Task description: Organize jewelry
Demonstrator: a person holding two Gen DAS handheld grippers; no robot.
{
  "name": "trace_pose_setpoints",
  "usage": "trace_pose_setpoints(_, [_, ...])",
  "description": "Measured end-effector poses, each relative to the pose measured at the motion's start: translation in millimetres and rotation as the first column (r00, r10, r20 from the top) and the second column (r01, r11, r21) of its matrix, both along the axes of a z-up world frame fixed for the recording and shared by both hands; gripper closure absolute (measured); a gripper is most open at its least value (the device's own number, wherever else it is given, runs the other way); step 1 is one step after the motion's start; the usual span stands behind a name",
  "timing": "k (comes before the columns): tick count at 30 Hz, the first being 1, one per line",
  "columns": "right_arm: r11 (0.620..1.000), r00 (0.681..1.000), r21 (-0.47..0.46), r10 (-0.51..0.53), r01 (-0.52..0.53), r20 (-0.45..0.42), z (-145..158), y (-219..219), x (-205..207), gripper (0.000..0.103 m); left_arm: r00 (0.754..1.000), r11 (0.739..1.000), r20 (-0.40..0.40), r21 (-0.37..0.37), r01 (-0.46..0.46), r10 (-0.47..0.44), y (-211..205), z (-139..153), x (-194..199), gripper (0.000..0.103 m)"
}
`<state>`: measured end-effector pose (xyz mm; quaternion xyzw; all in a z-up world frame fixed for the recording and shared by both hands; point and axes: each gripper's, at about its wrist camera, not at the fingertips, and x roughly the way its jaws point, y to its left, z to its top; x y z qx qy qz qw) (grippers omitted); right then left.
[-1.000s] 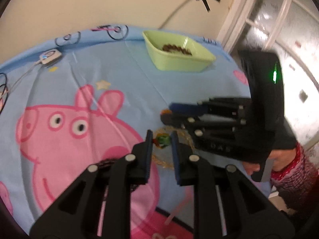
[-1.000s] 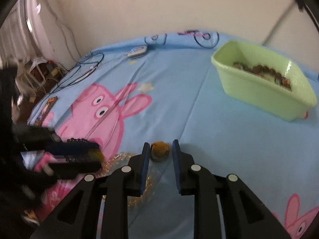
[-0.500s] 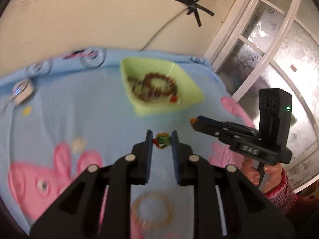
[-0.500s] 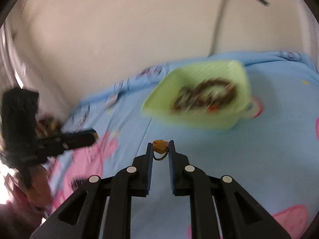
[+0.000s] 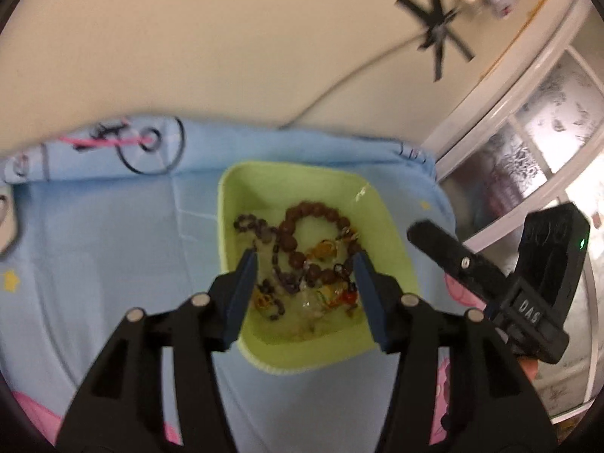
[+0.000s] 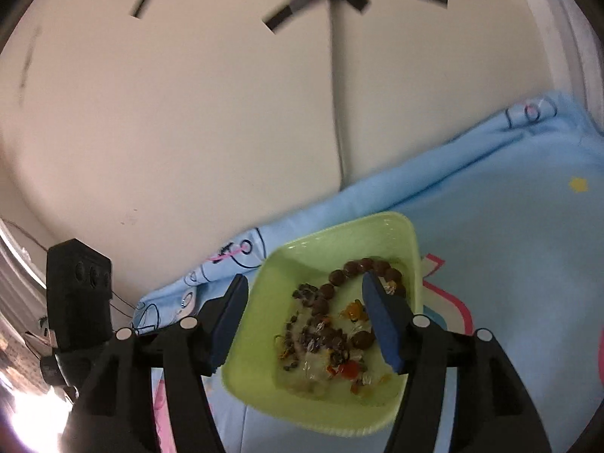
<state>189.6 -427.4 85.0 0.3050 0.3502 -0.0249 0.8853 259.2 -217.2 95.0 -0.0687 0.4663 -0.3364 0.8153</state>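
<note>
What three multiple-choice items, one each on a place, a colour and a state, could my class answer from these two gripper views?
1. Where does the brown bead bracelet lie?
A. on the blue cloth
B. in the tray
C. in a gripper

2. What colour is the tray?
A. light green
B. red
C. white

3. How do both grippers stand?
A. both shut
B. one shut
C. both open

Answers:
1 B, the beads rest inside the tray's walls.
2 A, its rim shows pale green against the blue cloth.
3 C, the left gripper and the right gripper each show wide-spread fingers with nothing between them.
</note>
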Motion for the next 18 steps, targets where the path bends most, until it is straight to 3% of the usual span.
trace_pose_setpoints(4, [0.999,0.999,0.002,0.036,-0.036,0.004,-0.4,30.1,-26.9,0.064,0.999,0.998,0.047,-0.067,-0.007,0.01,45.2,15.1,-40.2,0.053])
trace_pose_setpoints(10, [0.981,0.983,0.065,0.185,-0.183,-0.017,-18.1,111.1,-61.0,0.064,0.978,0.991,0.163,-0.014,-0.131,0.131,150.3,12.1,-120.8,0.051])
trace_pose_setpoints(14, [0.95,0.95,0.112,0.3,-0.29,-0.083,-44.3,169.8,-67.7,0.064,0.96,0.971,0.17,0.043,-0.234,0.223,213.1,-5.2,-159.0,0.051])
trace_pose_setpoints(17, [0.919,0.912,0.082,0.393,-0.386,-0.12,-53.3,215.7,-67.7,0.065,0.952,0.959,0.132,0.035,-0.282,0.276,251.8,-21.8,-184.2,0.051])
trace_pose_setpoints(18, [0.913,0.904,0.062,0.409,-0.404,-0.125,-52.3,224.2,-69.8,0.07,0.952,0.958,0.123,0.033,-0.286,0.28,257.7,-26.4,-190.3,0.051])
